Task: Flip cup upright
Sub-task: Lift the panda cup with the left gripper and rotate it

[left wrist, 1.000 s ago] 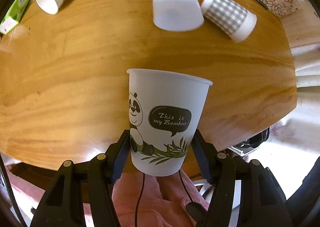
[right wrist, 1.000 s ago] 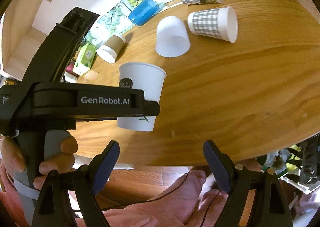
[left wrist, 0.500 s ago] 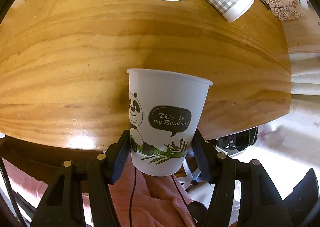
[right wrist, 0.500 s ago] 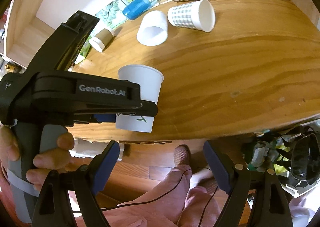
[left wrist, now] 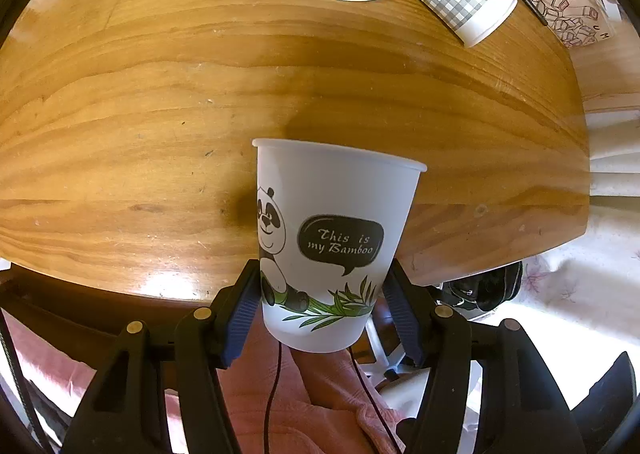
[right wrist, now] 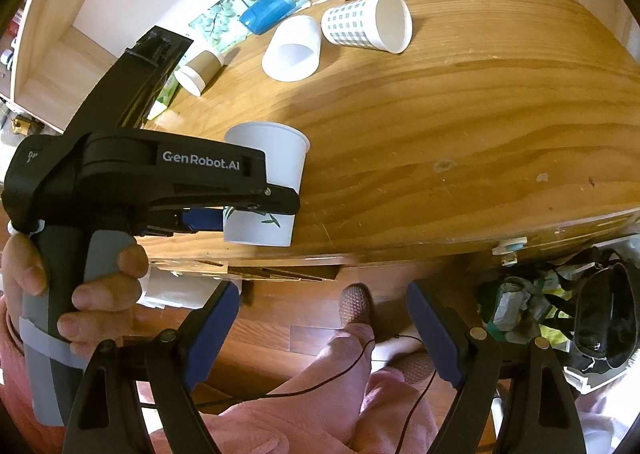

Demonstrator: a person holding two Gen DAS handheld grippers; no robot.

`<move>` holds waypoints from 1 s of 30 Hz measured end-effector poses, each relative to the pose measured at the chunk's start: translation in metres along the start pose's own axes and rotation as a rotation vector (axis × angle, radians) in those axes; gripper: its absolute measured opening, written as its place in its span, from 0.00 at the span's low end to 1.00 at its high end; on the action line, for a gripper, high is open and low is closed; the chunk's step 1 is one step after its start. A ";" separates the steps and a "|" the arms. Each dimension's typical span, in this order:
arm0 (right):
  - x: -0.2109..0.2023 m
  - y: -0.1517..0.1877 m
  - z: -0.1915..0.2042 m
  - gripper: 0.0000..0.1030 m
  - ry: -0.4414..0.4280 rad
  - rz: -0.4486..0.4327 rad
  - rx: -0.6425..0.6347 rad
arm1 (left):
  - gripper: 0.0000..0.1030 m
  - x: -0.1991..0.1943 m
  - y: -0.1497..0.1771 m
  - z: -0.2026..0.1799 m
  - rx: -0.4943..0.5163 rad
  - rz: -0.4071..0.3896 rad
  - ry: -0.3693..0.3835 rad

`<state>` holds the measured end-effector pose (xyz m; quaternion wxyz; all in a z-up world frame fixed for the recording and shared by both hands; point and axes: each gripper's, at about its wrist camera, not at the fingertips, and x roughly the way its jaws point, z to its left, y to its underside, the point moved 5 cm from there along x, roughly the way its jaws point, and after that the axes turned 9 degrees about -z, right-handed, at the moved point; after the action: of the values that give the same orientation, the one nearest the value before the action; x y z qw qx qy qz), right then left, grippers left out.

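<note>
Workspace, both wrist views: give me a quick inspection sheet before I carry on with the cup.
Surface: wooden table, grain and small marks visible.
Job's things: panda cup upright, mouth up, gripped near the table's near edge.
Clutter: white cup, checked cup and brown cup on their sides; blue cup behind.
Grippers: left gripper shut on the panda cup; right gripper open, holding nothing.
Cables: thin black cable over pink clothing.
Surroundings: black bag on the floor.
</note>
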<state>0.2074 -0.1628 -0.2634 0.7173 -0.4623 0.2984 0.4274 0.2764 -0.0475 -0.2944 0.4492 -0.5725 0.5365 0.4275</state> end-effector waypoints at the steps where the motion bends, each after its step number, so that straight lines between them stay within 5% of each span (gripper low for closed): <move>1: 0.000 0.000 0.000 0.84 0.000 -0.001 0.001 | 0.63 0.000 0.000 0.001 0.000 0.001 0.002; 30: 0.006 0.005 0.009 0.84 0.027 0.003 0.000 | 0.71 -0.003 -0.005 -0.005 0.051 0.042 0.059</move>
<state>0.2059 -0.1517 -0.2672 0.7127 -0.4673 0.3089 0.4222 0.2814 -0.0520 -0.2900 0.4386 -0.5616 0.5723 0.4059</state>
